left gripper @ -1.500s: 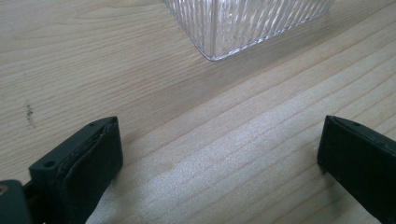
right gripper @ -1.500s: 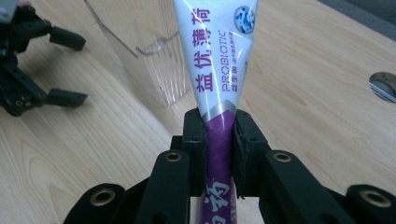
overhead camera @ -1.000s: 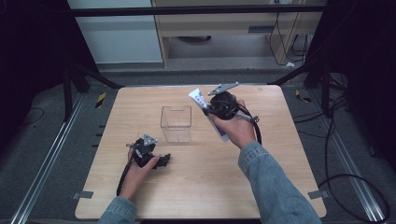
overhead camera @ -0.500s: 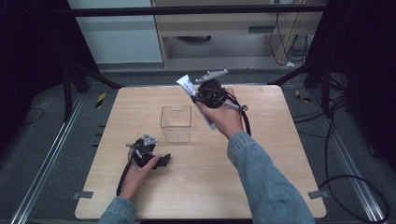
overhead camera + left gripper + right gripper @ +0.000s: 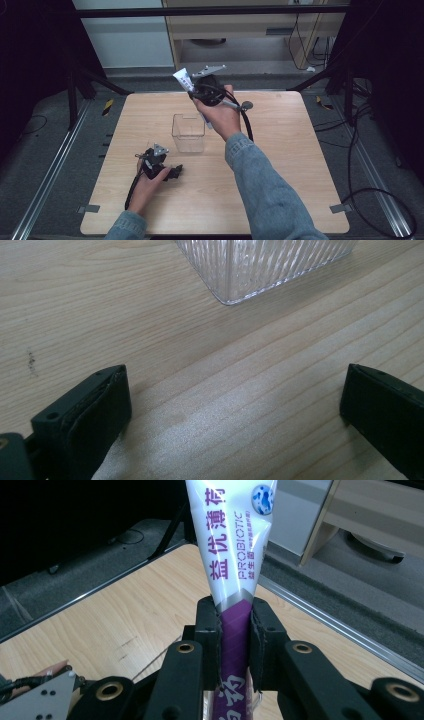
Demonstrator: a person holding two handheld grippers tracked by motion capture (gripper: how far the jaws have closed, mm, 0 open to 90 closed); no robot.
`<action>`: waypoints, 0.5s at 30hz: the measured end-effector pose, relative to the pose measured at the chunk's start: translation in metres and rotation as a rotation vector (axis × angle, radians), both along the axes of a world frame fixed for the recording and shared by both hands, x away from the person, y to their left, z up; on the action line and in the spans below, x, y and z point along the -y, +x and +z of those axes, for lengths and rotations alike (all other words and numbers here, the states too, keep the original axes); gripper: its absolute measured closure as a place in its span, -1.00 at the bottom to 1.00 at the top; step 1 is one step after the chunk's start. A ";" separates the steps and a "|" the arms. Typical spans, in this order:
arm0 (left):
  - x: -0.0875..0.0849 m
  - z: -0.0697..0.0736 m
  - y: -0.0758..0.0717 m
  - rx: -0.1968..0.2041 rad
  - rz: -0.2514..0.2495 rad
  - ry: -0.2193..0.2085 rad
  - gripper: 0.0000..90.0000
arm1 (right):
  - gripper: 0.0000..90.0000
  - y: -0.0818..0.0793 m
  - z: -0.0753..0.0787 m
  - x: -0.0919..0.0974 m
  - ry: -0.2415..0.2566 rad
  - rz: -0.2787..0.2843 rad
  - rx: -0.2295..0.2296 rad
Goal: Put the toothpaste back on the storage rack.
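A white and purple toothpaste tube (image 5: 235, 555) is clamped between the jaws of my right gripper (image 5: 235, 630), its flat crimped end pointing up and away. In the high view the right gripper (image 5: 197, 89) holds the tube (image 5: 182, 78) in the air above the far side of a clear ribbed plastic box (image 5: 188, 132). My left gripper (image 5: 176, 172) rests low on the wooden table (image 5: 280, 165) in front of the box, jaws wide apart with bare wood between them. The box corner (image 5: 235, 270) stands just ahead of the left gripper (image 5: 235, 405).
The table's far edge meets a grey floor with metal rails (image 5: 55, 165). A cabinet (image 5: 240, 30) stands beyond. Cables (image 5: 370, 165) lie on the floor to the right. The right forearm in a denim sleeve (image 5: 260, 185) crosses the table's middle.
My right gripper has carried the tube leftward and higher, from beside the box's right to above its far side. The left gripper has stayed put.
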State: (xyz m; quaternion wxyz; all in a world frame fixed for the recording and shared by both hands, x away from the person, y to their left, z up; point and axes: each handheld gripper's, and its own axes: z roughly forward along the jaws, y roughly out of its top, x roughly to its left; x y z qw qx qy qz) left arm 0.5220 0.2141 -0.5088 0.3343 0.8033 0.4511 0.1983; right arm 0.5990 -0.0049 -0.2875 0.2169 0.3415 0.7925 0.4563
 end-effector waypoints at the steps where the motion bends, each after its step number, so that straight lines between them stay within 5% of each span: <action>1: 0.000 0.000 0.000 0.000 0.000 0.001 -1.00 | 0.72 0.001 0.001 -0.002 0.002 0.004 0.003; 15: 0.000 0.000 0.000 0.000 -0.001 0.000 -1.00 | 0.72 0.002 -0.002 -0.015 0.020 0.006 0.021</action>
